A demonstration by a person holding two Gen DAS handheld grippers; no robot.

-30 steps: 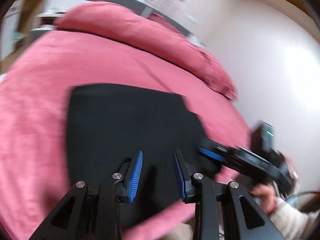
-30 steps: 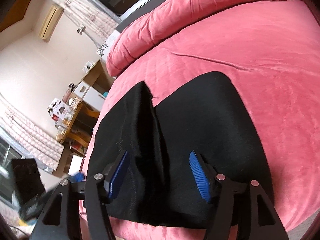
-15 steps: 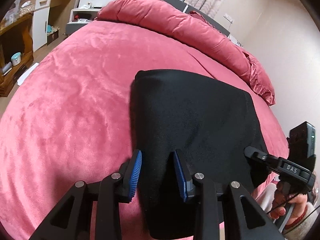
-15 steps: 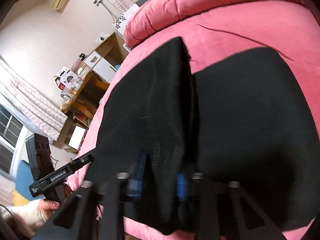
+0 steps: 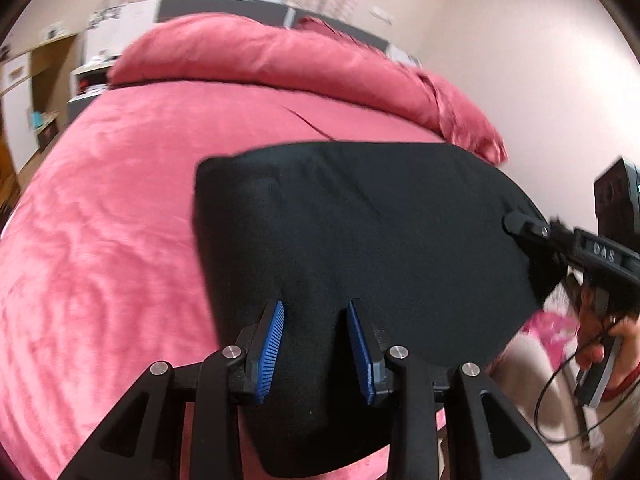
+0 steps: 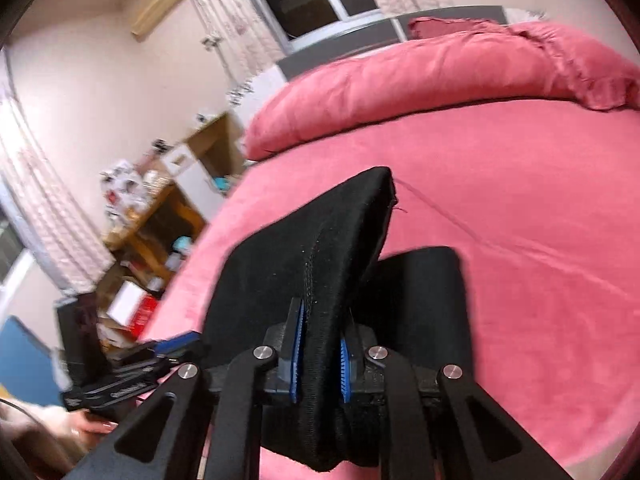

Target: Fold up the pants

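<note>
Black pants (image 5: 360,240) lie partly folded on a pink bed (image 5: 100,240) and their near edge is lifted. My left gripper (image 5: 316,344) is closed on the near edge of the pants, cloth filling the gap between its blue pads. My right gripper (image 6: 320,360) is shut on a thick fold of the pants (image 6: 304,256) and holds it raised above the lower layer (image 6: 420,292). The right gripper also shows at the right of the left wrist view (image 5: 524,226), at the cloth's far corner.
Long pink pillows (image 5: 280,60) lie along the head of the bed. A wooden desk and shelves with clutter (image 6: 160,208) stand left of the bed. A window with curtains (image 6: 312,0) is behind the headboard. A pale wall (image 5: 520,60) is on the right.
Both grippers have closed on the near edge of the pants and lifted it off the bed. The right gripper went from wide open to shut.
</note>
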